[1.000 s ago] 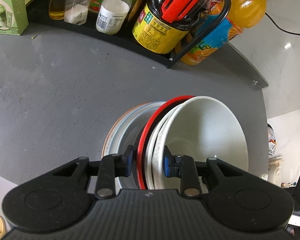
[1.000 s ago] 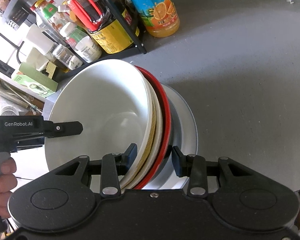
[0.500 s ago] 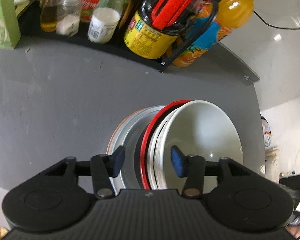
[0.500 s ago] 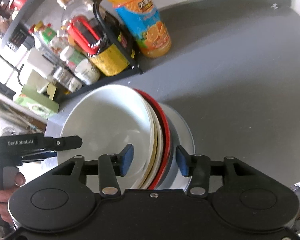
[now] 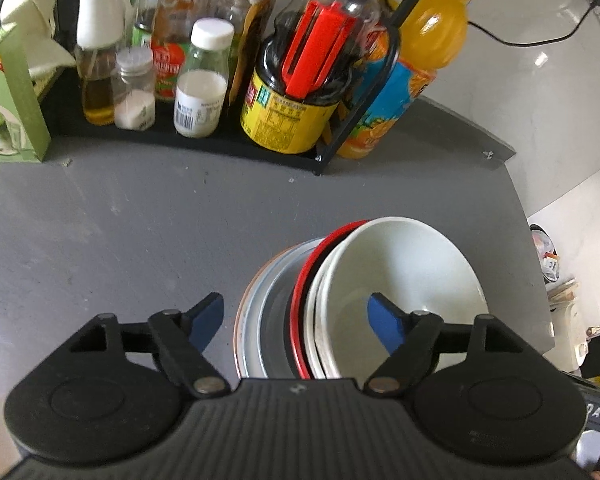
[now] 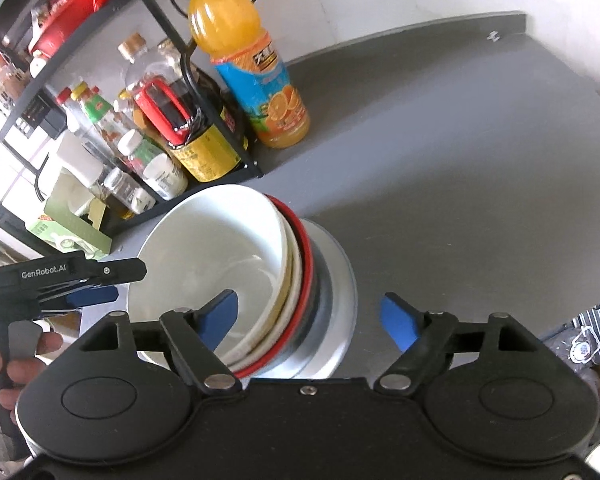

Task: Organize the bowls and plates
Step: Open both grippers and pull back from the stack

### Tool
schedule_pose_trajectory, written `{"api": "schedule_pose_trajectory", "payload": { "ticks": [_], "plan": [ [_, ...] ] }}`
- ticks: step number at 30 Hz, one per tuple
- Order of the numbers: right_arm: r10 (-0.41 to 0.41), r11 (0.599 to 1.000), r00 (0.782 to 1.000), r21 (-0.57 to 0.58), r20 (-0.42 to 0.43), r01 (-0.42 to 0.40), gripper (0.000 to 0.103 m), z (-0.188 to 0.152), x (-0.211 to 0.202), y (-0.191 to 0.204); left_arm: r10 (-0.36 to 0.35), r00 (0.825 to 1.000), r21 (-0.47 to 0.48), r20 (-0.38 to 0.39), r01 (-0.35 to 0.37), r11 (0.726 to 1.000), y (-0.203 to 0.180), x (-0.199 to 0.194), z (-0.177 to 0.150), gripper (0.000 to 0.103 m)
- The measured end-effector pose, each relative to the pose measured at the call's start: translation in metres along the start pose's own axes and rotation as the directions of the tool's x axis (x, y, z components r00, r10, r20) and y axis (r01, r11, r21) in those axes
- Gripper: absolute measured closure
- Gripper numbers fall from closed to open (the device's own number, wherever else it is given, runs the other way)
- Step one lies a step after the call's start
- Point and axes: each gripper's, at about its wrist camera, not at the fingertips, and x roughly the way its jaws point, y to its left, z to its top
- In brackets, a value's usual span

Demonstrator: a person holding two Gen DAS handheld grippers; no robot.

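Observation:
A stack of dishes stands on the grey counter: a white bowl on top, nested in another white bowl, a red-rimmed bowl and a grey plate at the bottom. My left gripper is open and hovers above the stack, holding nothing. In the right wrist view the white bowl, the red-rimmed bowl and the grey plate show from the other side. My right gripper is open too, raised over the stack's rim. The left gripper shows there at the left, held by a hand.
A black wire rack with bottles and jars runs along the back of the counter. An orange juice bottle stands at its right end, a green box at its left. Open grey counter lies right of the stack.
Both grippers have opened and let go of the stacked bowls' rims. Both have pulled back and up, so the stack looks smaller and stands by itself on the counter.

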Motion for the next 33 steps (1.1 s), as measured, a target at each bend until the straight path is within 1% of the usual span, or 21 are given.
{"api": "schedule_pose_trajectory", "payload": {
  "ticks": [2, 4, 7, 11, 13, 16, 21, 26, 29, 33],
  "plan": [
    [0.003, 1.000, 1.000, -0.003, 0.020, -0.003, 0.020, -0.004, -0.010, -0.003, 0.013, 1.000, 0.003, 0.016, -0.013, 1.000, -0.002, -0.006, -0.007, 0.021],
    [0.009, 1.000, 0.999, -0.013, 0.045, -0.009, 0.014, -0.009, -0.022, -0.006, 0.023, 0.999, 0.007, 0.038, -0.024, 1.000, -0.002, -0.013, -0.016, 0.018],
    [0.021, 0.999, 0.997, -0.026, 0.078, -0.019, 0.014, -0.019, -0.040, -0.012, 0.043, 0.996, 0.023, 0.080, -0.045, 0.999, -0.005, -0.028, -0.030, 0.015],
    [0.036, 0.999, 0.993, -0.034, 0.114, -0.032, 0.011, -0.034, -0.063, -0.021, 0.058, 0.992, 0.031, 0.109, -0.061, 0.998, -0.017, -0.049, -0.049, 0.010],
    [0.045, 0.999, 0.991, -0.034, 0.128, -0.041, 0.006, -0.042, -0.074, -0.025, 0.072, 0.990, 0.033, 0.121, -0.077, 0.997, -0.024, -0.062, -0.059, 0.009],
    [0.058, 0.998, 0.984, -0.047, 0.165, -0.051, 0.001, -0.055, -0.093, -0.028, 0.075, 0.986, 0.048, 0.149, -0.083, 0.995, -0.036, -0.083, -0.075, 0.006],
    [0.059, 0.998, 0.976, -0.048, 0.208, -0.050, 0.000, -0.070, -0.117, -0.030, 0.097, 0.977, 0.076, 0.189, -0.113, 0.991, -0.051, -0.113, -0.098, 0.005],
    [0.039, 0.998, 0.964, -0.053, 0.263, -0.026, 0.000, -0.083, -0.139, -0.029, 0.106, 0.970, 0.099, 0.217, -0.130, 0.987, -0.059, -0.136, -0.116, 0.002],
    [0.016, 0.999, 0.955, -0.049, 0.296, -0.001, 0.000, -0.087, -0.150, -0.026, 0.087, 0.969, 0.118, 0.231, -0.116, 0.986, -0.061, -0.146, -0.125, 0.001],
    [-0.011, 0.998, 0.942, -0.059, 0.335, 0.033, 0.000, -0.095, -0.161, -0.018, 0.082, 0.966, 0.152, 0.244, -0.122, 0.981, -0.062, -0.155, -0.135, 0.001]
  ]
}}
